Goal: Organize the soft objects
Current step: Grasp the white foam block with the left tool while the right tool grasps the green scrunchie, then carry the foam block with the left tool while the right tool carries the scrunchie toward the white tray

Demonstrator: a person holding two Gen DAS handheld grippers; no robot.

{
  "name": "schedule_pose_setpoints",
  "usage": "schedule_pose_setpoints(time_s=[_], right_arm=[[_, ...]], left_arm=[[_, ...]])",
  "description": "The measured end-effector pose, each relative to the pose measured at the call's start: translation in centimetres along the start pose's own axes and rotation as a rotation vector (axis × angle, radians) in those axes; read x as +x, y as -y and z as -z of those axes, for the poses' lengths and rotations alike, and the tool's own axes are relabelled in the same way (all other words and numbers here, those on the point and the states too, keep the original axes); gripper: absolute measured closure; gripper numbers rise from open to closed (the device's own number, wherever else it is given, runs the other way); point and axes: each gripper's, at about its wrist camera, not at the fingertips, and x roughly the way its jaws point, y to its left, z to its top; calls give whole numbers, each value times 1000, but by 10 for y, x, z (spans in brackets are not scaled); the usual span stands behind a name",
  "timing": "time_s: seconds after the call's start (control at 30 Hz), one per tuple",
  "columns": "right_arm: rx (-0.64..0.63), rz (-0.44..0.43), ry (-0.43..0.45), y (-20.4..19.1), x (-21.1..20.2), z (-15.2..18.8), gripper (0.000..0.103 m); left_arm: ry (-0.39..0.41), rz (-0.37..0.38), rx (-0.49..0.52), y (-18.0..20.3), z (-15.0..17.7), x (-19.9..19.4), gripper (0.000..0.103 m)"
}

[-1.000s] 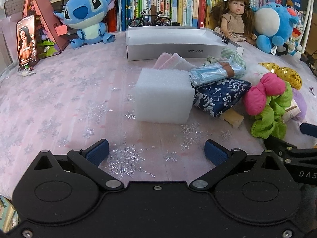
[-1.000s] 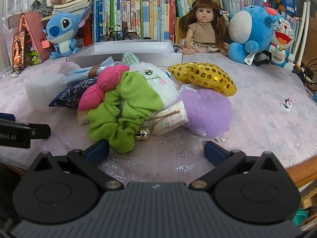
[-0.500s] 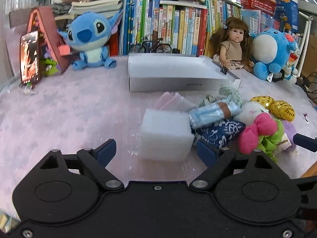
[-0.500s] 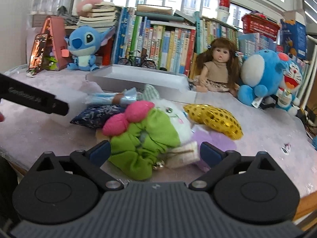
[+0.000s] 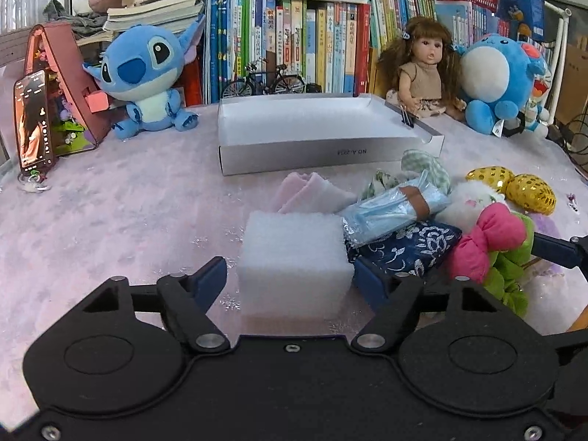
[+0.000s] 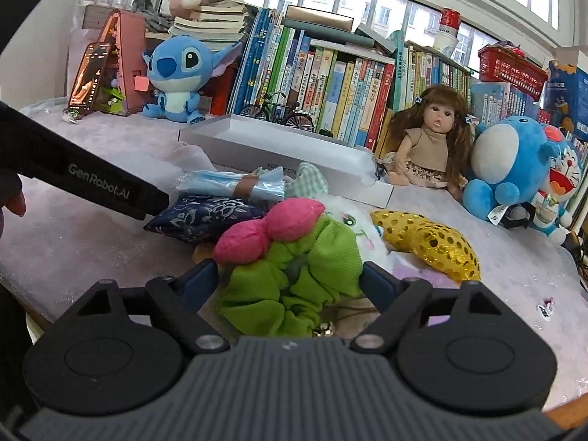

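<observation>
My left gripper (image 5: 290, 279) is open, its fingers on either side of a white foam block (image 5: 292, 253) on the pink cloth. My right gripper (image 6: 288, 281) is open around a green scrunchie (image 6: 294, 279) with a pink bow (image 6: 270, 228). A pile of soft things lies between: a navy flowered pouch (image 5: 402, 244), a blue plastic pack (image 5: 393, 209), pink folded cloth (image 5: 310, 193), a white plush (image 5: 470, 198) and a gold sequin heart (image 6: 428, 244). An open white box (image 5: 323, 136) stands behind.
A Stitch plush (image 5: 147, 81), a doll (image 5: 422, 70), a blue plush (image 5: 496, 77) and a row of books (image 5: 301, 36) line the back. A phone on a stand (image 5: 31, 121) is at far left. The table's wooden edge (image 6: 569, 411) shows at lower right.
Both grippers moved forward. The left now has the foam block between its fingers; the right now has the green scrunchie between its fingers. Both views tilted upward.
</observation>
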Motion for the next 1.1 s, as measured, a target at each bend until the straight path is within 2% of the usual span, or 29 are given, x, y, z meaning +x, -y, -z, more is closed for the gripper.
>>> schedule_pose_setpoints(time_s=[0.07, 0.13, 0.27, 0.43, 0.57, 0.63, 0.77, 1.1], right_arm=[[1, -3, 2, 0, 0, 0, 19], [-5, -4, 3, 0, 0, 0, 22], [6, -1, 11, 0, -4, -1, 34], [43, -16, 46, 4, -15, -8, 49], [62, 11, 73, 7, -21, -14, 74], [94, 20, 87, 13, -24, -17, 83], [143, 14, 89, 22, -24, -21, 88], [129, 26, 116, 23, -30, -23, 90]], left_arm=[[-9, -1, 3, 0, 0, 4, 35], [-10, 0, 5, 0, 1, 6, 45], [-25, 1, -6, 0, 1, 9, 46], [11, 10, -1, -1, 0, -2, 46], [42, 11, -2, -2, -6, -12, 46], [50, 20, -17, -4, -9, -16, 46], [63, 30, -37, -9, -15, -22, 46], [55, 29, -46, -12, -16, -24, 46]])
